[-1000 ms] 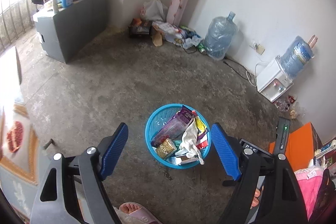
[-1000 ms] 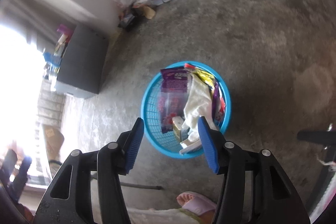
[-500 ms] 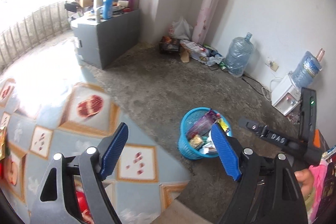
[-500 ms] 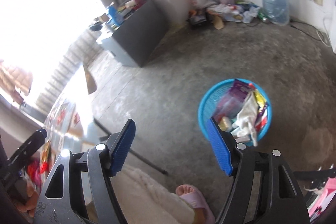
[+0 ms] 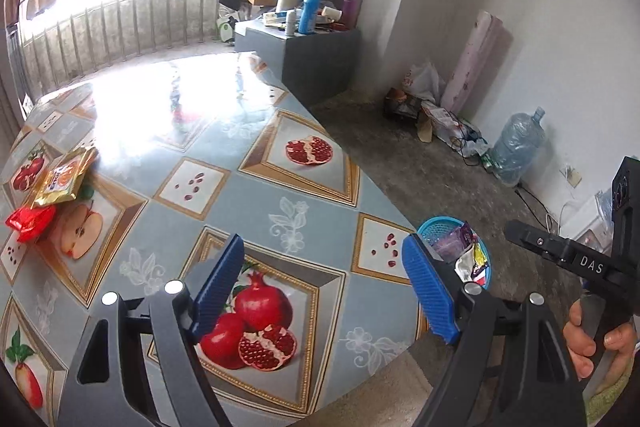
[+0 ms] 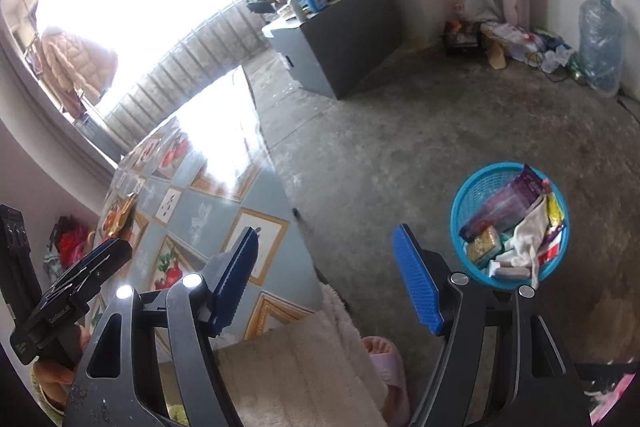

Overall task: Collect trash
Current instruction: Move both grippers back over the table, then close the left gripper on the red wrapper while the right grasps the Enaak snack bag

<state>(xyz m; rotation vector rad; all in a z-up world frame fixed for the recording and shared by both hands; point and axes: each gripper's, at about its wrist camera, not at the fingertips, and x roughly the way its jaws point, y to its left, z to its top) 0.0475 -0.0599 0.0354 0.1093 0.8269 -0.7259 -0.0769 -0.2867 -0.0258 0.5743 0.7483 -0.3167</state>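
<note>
Landmark = table (image 5: 256, 131) with the glossy fruit-print cloth.

Left gripper (image 5: 324, 287): jaws spread wide, nothing between the blue pads (image 5: 218, 283). It hangs over the table's near end, above the pomegranate print, not touching the cloth.

Right gripper (image 6: 326, 277): jaws also spread, empty. It sits off the table's near corner, over the person's lap and the concrete floor (image 6: 400, 131). From the left wrist view its black body shows off the table's right edge, with the hand (image 5: 596, 339) wrapped around the handle.

Trash still on the table, far-left side from the left gripper: gold snack packet (image 5: 64, 183) lying flat, and a red wrapper (image 5: 30, 223) just beside it toward the near edge. Whether the two touch I can't tell. Right wrist view shows the gold packet (image 6: 122, 217) small, near the table's far-left edge; the red wrapper I can't pick out reliably there.

Blue basket (image 5: 434, 229) stands on the floor just off the table's right edge, well apart from the packets. It's full: purple pouch (image 6: 508, 203), white crumpled tissue (image 6: 528, 231), gold block-shaped pack (image 6: 484, 249), yellow and red wrappers at the right rim.

Beyond the table's far end: grey cabinet (image 5: 320, 55) with a blue bottle (image 5: 310, 13) on top. Water jug (image 5: 518, 147) stands against the wall, well away to the table's right.

Pink slipper (image 6: 386, 367) on the floor below the table's near corner.
</note>
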